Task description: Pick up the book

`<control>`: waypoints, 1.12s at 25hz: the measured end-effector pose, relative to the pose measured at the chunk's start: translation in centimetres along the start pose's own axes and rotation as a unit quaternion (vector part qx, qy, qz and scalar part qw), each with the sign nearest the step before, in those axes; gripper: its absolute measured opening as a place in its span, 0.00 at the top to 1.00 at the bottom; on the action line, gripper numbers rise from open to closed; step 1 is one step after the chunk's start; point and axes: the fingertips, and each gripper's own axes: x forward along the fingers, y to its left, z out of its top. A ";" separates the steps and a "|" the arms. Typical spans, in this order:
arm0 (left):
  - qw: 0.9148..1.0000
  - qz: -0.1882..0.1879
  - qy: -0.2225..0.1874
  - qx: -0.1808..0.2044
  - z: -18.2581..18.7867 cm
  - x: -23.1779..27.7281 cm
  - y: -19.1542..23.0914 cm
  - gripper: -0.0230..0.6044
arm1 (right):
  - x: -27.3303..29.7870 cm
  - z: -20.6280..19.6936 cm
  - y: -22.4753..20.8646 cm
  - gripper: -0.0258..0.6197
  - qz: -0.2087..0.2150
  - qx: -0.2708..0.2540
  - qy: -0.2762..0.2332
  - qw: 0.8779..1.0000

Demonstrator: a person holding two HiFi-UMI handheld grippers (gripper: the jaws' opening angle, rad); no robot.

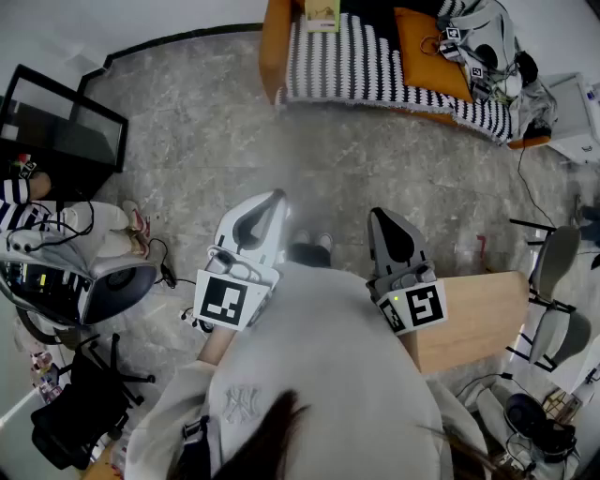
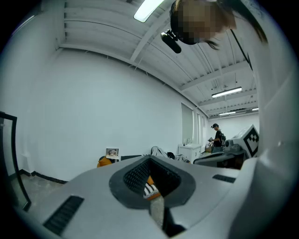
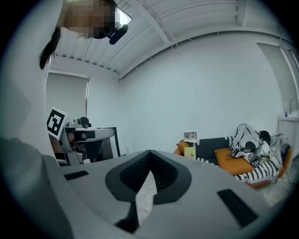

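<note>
The book is a thin yellow-green volume that stands against the back of the striped sofa, far across the floor. It also shows small in the right gripper view, as the book below a framed photo. My left gripper is held at chest height and points toward the sofa, its jaws meeting at the tip with nothing between them. My right gripper hangs beside it, shut and empty too. In their own views, the left gripper and the right gripper show closed tips.
An orange cushion and headsets lie on the sofa's right part. A wooden table stands at my right with a grey chair beyond it. At the left are a black glass stand and a seated person. Grey floor lies between me and the sofa.
</note>
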 end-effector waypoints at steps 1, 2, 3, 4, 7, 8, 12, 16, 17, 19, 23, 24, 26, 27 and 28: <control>1.000 0.000 0.000 0.000 0.1 0.0 -0.1 0.95 | 0.0 0.2 -0.1 0.93 0.000 0.001 -0.005 1.000; 1.000 0.001 0.000 0.000 0.1 0.1 -0.2 0.95 | 0.0 0.4 -0.2 0.93 0.000 0.002 -0.010 1.000; 1.000 0.001 -0.001 0.001 0.2 0.1 -0.3 0.95 | 0.0 0.7 -0.3 0.93 -0.001 0.003 -0.015 1.000; 1.000 0.001 0.000 0.002 0.2 0.2 -0.4 0.95 | 0.0 0.9 -0.3 0.93 -0.001 0.004 -0.020 1.000; 1.000 0.002 0.002 0.003 0.0 0.3 -0.7 0.95 | -0.3 1.1 -0.6 0.93 -0.001 0.007 -0.024 1.000; 1.000 0.003 0.003 0.004 0.0 0.5 -0.8 0.95 | -0.5 0.9 -0.8 0.93 -0.001 0.008 -0.023 1.000; 1.000 0.005 0.004 0.008 0.0 1.4 -1.5 0.95 | -1.5 0.2 -2.1 0.93 0.004 0.001 -0.014 1.000; 1.000 0.002 0.010 0.020 -0.3 2.6 -2.8 0.95 | -2.6 0.1 -3.8 0.93 -0.001 0.006 -0.018 1.000; 1.000 0.001 0.012 0.027 -0.4 2.8 -3.1 0.95 | -2.9 0.1 -4.2 0.93 0.000 0.009 -0.021 1.000; 0.999 0.001 0.014 0.030 -0.6 3.4 -3.7 0.95 | -3.5 0.0 -4.9 0.93 0.006 0.022 -0.031 0.999; 0.999 0.008 0.024 0.033 -1.4 4.4 -4.4 0.95 | -4.4 -0.3 -6.3 0.93 0.021 0.040 -0.043 0.998; 0.999 0.009 0.025 0.032 -1.6 4.6 -4.5 0.95 | -4.5 -0.3 -6.5 0.93 0.025 0.042 -0.045 0.998; 0.999 0.014 0.021 0.032 -1.3 4.9 -4.6 0.95 | -4.7 -0.4 -6.9 0.93 0.034 0.051 -0.043 0.997; 0.999 0.017 0.024 0.032 -1.2 5.1 -4.5 0.95 | -4.8 -0.5 -7.0 0.93 0.036 0.056 -0.039 0.997; 0.999 0.020 0.028 0.031 -1.2 5.2 -4.3 0.95 | -4.7 -0.6 -7.2 0.93 0.036 0.061 -0.034 0.997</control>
